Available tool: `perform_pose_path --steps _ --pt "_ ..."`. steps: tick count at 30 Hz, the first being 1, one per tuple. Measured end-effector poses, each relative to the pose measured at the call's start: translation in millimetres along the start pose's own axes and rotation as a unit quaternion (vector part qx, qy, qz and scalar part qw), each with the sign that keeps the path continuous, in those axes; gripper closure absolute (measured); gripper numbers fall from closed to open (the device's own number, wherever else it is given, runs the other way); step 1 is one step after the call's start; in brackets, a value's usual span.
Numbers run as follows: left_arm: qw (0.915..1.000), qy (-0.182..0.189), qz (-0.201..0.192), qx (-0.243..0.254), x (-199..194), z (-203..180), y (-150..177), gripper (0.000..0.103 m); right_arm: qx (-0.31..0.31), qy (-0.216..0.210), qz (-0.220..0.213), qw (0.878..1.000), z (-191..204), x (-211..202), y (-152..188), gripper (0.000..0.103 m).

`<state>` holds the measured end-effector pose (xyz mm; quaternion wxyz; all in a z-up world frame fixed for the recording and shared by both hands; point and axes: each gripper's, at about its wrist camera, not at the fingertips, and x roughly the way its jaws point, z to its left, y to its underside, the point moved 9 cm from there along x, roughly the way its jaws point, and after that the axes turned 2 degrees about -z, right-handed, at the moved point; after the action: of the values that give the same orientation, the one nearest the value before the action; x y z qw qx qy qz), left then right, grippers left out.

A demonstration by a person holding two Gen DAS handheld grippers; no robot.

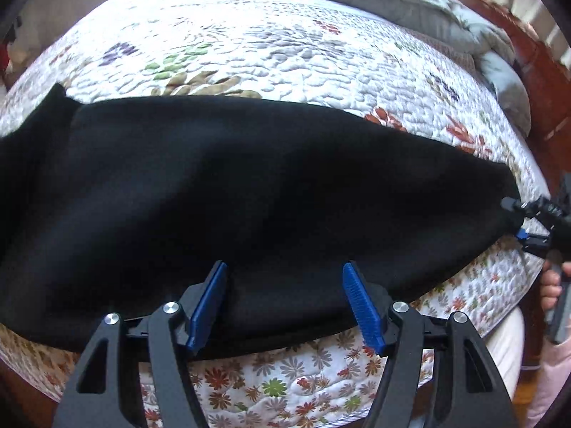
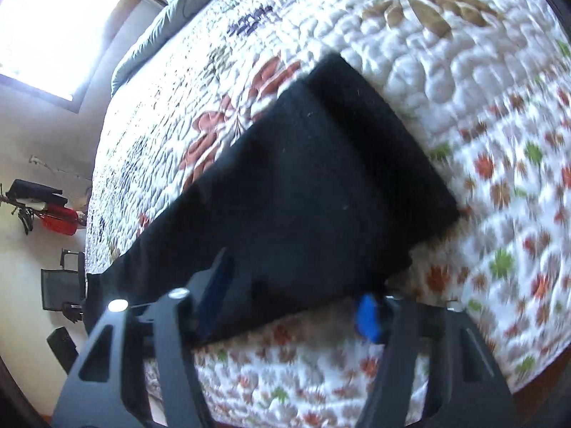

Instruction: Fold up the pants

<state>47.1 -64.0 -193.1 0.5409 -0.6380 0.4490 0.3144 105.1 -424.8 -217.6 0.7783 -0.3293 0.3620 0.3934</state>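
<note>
Quilted floral bedding [image 1: 278, 53] covers a bed, and black pants [image 1: 249, 185] lie flat across its near side as one long dark band. Seen from the left wrist, the pants run nearly the whole width of the quilt, and the left gripper [image 1: 285, 306] stands at their near edge with its blue pads [image 1: 360, 306] spread apart, cloth lying between them but neither pad pressing on it. That view alone shows the right gripper [image 1: 517, 221] from outside, at the pants' far right end, with a hand [image 1: 551, 285] behind it; a grey blanket [image 1: 410, 3] bunched along the quilt's far edge and a wooden bed frame [image 1: 528, 71] beyond it also appear there. From the right wrist the pants [image 2: 303, 185] taper away to a squared end with a seam across it, and the right gripper [image 2: 289, 306] straddles their near corner; motion blur hides whether its fingers [image 2: 367, 315] pinch the cloth. Only this view shows a bright window [image 2: 53, 25], a black chair [image 2: 60, 281] and red items [image 2: 59, 221] beyond the bed.
</note>
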Motion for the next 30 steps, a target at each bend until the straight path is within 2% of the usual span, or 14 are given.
perform_pose_path --steps 1,2,3,9,12,14,16,17,19,21,24,25,27,30 --pt "1.0 0.001 0.0 -0.005 0 2 -1 0.035 -0.001 0.003 -0.006 1.0 -1 -1 -3 0.068" --pt "1.0 0.001 0.001 -0.005 1 1 -2 0.033 -0.004 -0.003 -0.011 1.0 -1 -4 -8 0.088" --pt "1.0 -0.001 0.001 -0.004 1 0 -2 0.031 -0.004 -0.016 -0.011 1.0 0 -6 -13 0.093" --pt "0.999 0.02 -0.029 -0.026 -14 -14 -9 0.031 -0.061 -0.042 -0.077 0.994 15 -73 -44 0.095" --pt "0.9986 0.007 -0.051 -0.014 -20 -17 -14 0.022 -0.069 0.0 -0.097 0.993 -7 -97 -56 0.095" --pt "0.9992 -0.004 -0.041 -0.005 -11 -17 -11 0.021 -0.052 0.029 -0.078 0.995 -42 -88 -54 0.095" --pt "0.9998 -0.014 -0.017 -0.002 7 -17 -5 0.021 -0.042 0.041 -0.038 0.998 -72 -58 -45 0.093" --pt "0.9994 -0.026 -0.022 0.009 12 -18 -5 0.02 -0.044 0.048 -0.026 0.998 -81 -51 -40 0.088" --pt "0.9983 -0.04 -0.026 0.033 11 -24 -4 0.018 -0.044 0.028 -0.039 0.998 -82 -57 -36 0.083" --pt "0.9982 -0.039 -0.024 0.038 10 -27 -4 0.018 -0.051 0.047 -0.057 0.996 -87 -80 -35 0.065" --pt "0.9994 -0.02 -0.019 0.021 5 -29 -7 0.018 -0.087 0.094 -0.085 0.988 -93 -112 -36 0.062" --pt "0.9996 -0.016 -0.019 0.014 5 -31 -7 0.018 -0.094 0.087 -0.091 0.988 -91 -118 -38 0.061" --pt "0.9998 -0.002 -0.018 -0.004 3 -32 -8 0.018 -0.105 0.075 -0.09 0.988 -85 -118 -36 0.046" --pt "0.9998 0.004 -0.012 -0.015 4 -34 -9 0.018 -0.106 0.095 -0.072 0.987 -90 -104 -43 0.041"
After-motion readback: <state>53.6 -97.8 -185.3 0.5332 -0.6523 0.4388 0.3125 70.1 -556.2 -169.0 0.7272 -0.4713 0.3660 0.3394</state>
